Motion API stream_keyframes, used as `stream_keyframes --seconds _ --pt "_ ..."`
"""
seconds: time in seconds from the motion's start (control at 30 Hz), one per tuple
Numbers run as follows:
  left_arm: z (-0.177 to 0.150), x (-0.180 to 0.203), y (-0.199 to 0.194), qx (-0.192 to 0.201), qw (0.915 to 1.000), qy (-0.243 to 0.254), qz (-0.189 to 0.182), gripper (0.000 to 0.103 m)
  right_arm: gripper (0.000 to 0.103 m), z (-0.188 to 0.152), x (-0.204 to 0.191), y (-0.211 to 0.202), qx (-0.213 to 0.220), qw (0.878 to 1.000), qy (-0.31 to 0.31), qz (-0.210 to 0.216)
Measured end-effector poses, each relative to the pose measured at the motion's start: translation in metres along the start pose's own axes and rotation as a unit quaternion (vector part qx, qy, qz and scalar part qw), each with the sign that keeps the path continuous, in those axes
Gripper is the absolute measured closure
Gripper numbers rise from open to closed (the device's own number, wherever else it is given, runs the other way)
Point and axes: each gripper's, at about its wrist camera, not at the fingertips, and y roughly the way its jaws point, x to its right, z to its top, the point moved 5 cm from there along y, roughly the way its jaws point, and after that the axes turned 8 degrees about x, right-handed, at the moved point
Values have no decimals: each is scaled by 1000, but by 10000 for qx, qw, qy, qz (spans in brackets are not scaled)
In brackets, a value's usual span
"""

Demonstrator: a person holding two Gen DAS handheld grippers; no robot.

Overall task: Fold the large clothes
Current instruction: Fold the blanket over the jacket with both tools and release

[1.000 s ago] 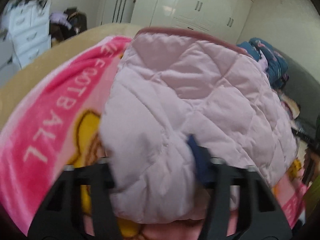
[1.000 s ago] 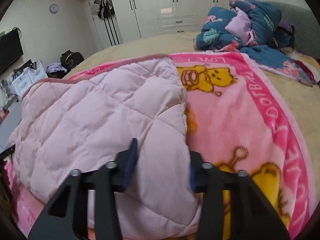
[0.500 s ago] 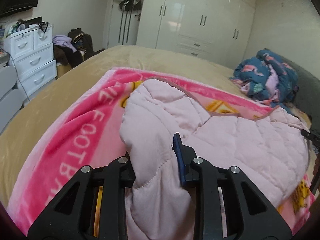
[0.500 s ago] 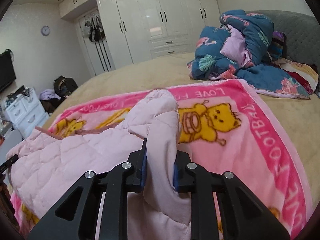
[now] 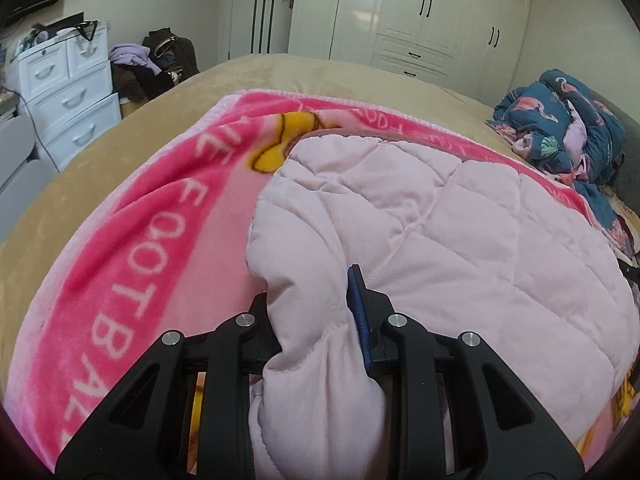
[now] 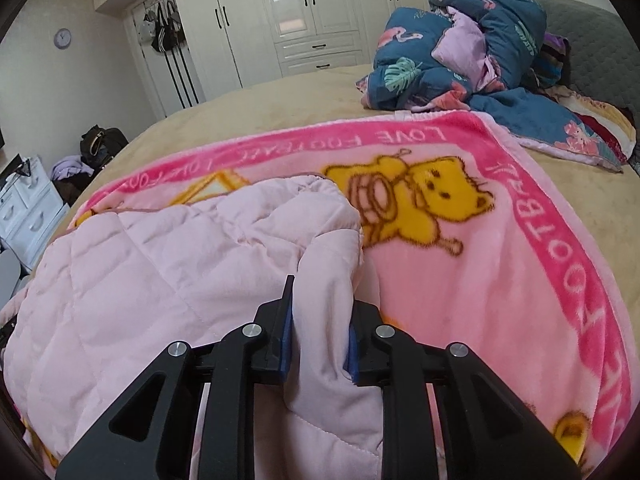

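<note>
A pale pink quilted jacket [image 5: 420, 232] lies spread on a pink cartoon blanket [image 5: 132, 248] on the bed. My left gripper [image 5: 310, 312] is shut on the jacket's left near corner, with thick fabric bunched between its jaws. My right gripper [image 6: 320, 320] is shut on the jacket's right near corner [image 6: 324, 292]. The jacket [image 6: 160, 272] spreads to the left in the right wrist view, over the blanket [image 6: 500, 280]. The jacket's underside and near hem are hidden.
A pile of dark blue patterned bedding [image 6: 460, 52] lies at the bed's far right and shows in the left wrist view [image 5: 568, 132]. White drawers [image 5: 68, 96] and a heap of clothes [image 5: 152, 64] stand left of the bed. White wardrobes [image 6: 304, 20] line the far wall.
Both grippers rose with the jacket's corners, then came down and forward; the jacket now lies flatter and fuller over the blanket. Both keep their hold.
</note>
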Motion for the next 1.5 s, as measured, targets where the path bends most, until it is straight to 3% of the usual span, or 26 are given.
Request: stream_keyframes --seconds 0.53,0.6,0.77,0.93,1.07,1.17,1.23,1.3,1.37,1.4,1.43,1.5 --pt "-5 -2 0 -82 10000 -43 24 80 70 -21 1 -1 -300 9990 -193 -282" --pt "-6 -4 -1 -97 9999 -65 34 78 65 -22 0 -5 -291 9985 -289 -353" --pt "-5 -6 -12 -109 9998 -88 114 72 29 -24 3 -27 -203 9982 -222 -514" --pt "2 3 -46 200 9993 89 314 60 19 -22 -20 -70 421 9968 -574 -376" --pt "3 26 -76 446 9985 230 228 44 15 -28 -63 -89 660 9891 -1315 104" --pt "1 48 -85 436 9985 309 73 34 14 -36 -92 -81 352 9837 -1711 431" --pt "2 63 -92 536 9964 613 223 33 14 -45 -107 -68 -42 9821 -1763 669" --pt "6 73 -101 719 9954 631 32 32 11 -52 -110 -54 -333 9841 -1632 625" --pt "11 78 -112 1019 9917 742 270 32 6 -52 -104 -46 -400 9887 -1283 659" --pt "12 83 -116 1121 9905 775 210 31 5 -52 -99 -43 -437 9901 -1134 709" --pt "11 89 -115 1058 9913 784 53 30 4 -52 -97 -40 -465 9906 -1045 748" --pt "-1 103 -90 472 9948 822 -375 29 4 -54 -94 -37 -517 9910 -930 814"
